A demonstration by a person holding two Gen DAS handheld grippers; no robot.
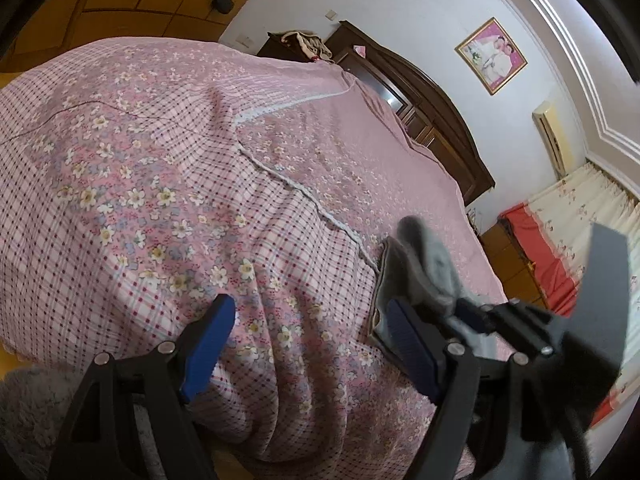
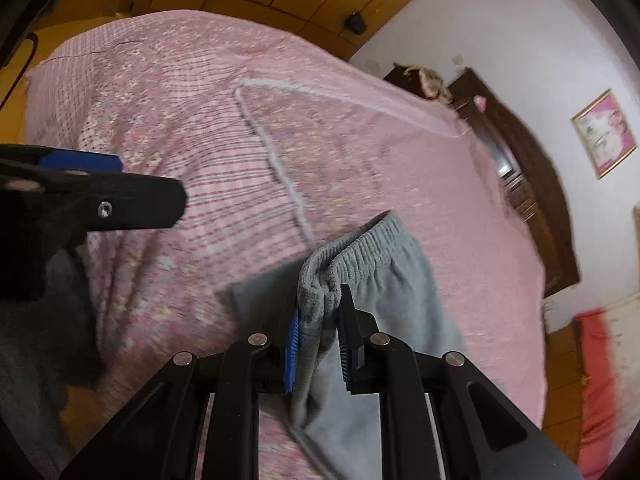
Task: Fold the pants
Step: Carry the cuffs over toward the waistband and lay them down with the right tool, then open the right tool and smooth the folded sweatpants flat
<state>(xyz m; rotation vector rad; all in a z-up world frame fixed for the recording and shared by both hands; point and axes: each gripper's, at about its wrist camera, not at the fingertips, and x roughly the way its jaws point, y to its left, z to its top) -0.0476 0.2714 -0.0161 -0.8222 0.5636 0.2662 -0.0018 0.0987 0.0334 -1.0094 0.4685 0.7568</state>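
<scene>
Right tool (image 2: pixel 318 322) pinching pants (image 2: pixel 384 280), waistband up

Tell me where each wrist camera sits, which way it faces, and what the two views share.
Left wrist: on the open left gripper, looking across the pink bedspread toward the headboard; the right gripper shows at right.
Right wrist: on the right gripper, shut on the gray pants, facing across the bed; the left gripper shows at left.
Shared: bedspread, pants, headboard, framed picture.

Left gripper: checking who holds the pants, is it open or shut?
Open: the left gripper has its fingers spread wide over the bedspread, holding nothing.
</scene>
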